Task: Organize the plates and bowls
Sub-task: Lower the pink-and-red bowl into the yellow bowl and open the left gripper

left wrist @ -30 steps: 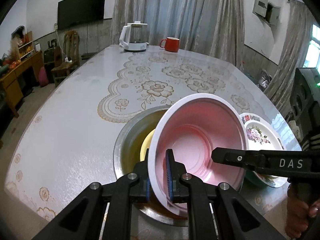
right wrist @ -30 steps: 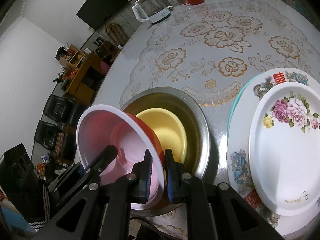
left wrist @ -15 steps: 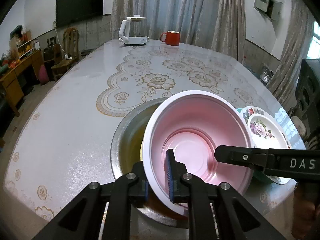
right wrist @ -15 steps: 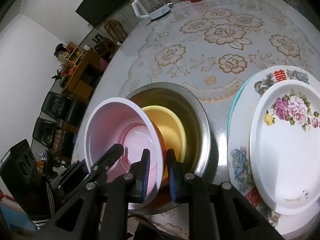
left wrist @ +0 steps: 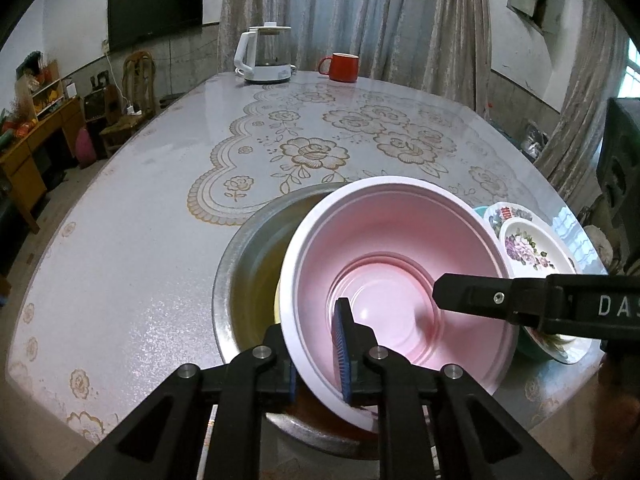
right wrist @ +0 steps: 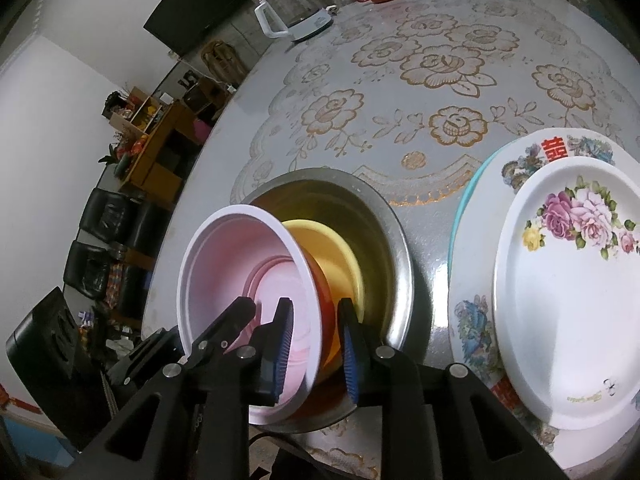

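A bowl, pink inside and red outside (left wrist: 400, 272) (right wrist: 240, 264), leans tilted in a yellow bowl (right wrist: 340, 248), which sits inside a steel basin (left wrist: 236, 280) (right wrist: 396, 256). My left gripper (left wrist: 318, 360) straddles its near rim, one pad inside and one outside; the jaws are easing open but still close on the wall. My right gripper (right wrist: 316, 344) straddles the opposite rim. Its jaws are opening, with a gap showing on both sides of the wall. Its finger (left wrist: 480, 300) reaches in from the right in the left wrist view.
A stack of plates lies right of the basin: a rose-patterned plate (right wrist: 568, 320) on a larger decorated plate (right wrist: 476, 328) with a teal rim beneath. A kettle (left wrist: 266, 54) and a red mug (left wrist: 340, 67) stand at the far edge of the table (left wrist: 140, 240).
The pink bowl has sunk lower into the basin and levelled somewhat. The right gripper's pads have spread away from its rim. The left pads have parted only slightly.
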`<act>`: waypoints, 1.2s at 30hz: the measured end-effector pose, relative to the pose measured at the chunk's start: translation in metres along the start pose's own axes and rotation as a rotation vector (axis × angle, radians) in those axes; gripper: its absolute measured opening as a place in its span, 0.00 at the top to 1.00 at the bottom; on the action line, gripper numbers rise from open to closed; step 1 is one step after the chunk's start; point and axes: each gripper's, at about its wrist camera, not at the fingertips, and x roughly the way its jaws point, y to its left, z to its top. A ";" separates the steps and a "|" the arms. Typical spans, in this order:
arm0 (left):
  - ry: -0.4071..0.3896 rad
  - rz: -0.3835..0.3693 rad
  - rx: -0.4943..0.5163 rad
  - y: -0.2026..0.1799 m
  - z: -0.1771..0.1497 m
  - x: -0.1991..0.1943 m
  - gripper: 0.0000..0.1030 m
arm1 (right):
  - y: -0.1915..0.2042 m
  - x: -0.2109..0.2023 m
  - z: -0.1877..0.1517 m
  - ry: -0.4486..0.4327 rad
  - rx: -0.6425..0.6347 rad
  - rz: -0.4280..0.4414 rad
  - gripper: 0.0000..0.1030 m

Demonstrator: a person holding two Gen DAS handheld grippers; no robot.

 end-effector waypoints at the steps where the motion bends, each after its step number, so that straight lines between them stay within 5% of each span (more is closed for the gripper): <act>1: 0.001 -0.001 -0.001 0.000 0.000 0.000 0.85 | 0.001 0.000 0.000 -0.001 -0.002 -0.002 0.79; 12: 0.022 -0.014 0.008 0.001 0.007 0.008 0.82 | -0.001 -0.004 0.001 -0.009 0.011 -0.006 0.75; 17: 0.022 -0.042 -0.003 0.004 0.013 0.006 0.48 | 0.002 -0.006 0.002 -0.047 -0.051 -0.059 0.80; 24: -0.019 -0.051 -0.029 0.014 0.017 -0.004 0.48 | -0.003 -0.005 0.005 -0.049 -0.050 -0.067 0.81; 29: -0.016 -0.018 0.004 0.011 0.016 0.004 0.64 | -0.002 -0.002 0.004 -0.038 -0.037 -0.046 0.81; 36: -0.027 -0.046 0.020 0.002 0.021 0.009 0.66 | -0.003 -0.006 0.004 -0.054 -0.036 -0.053 0.79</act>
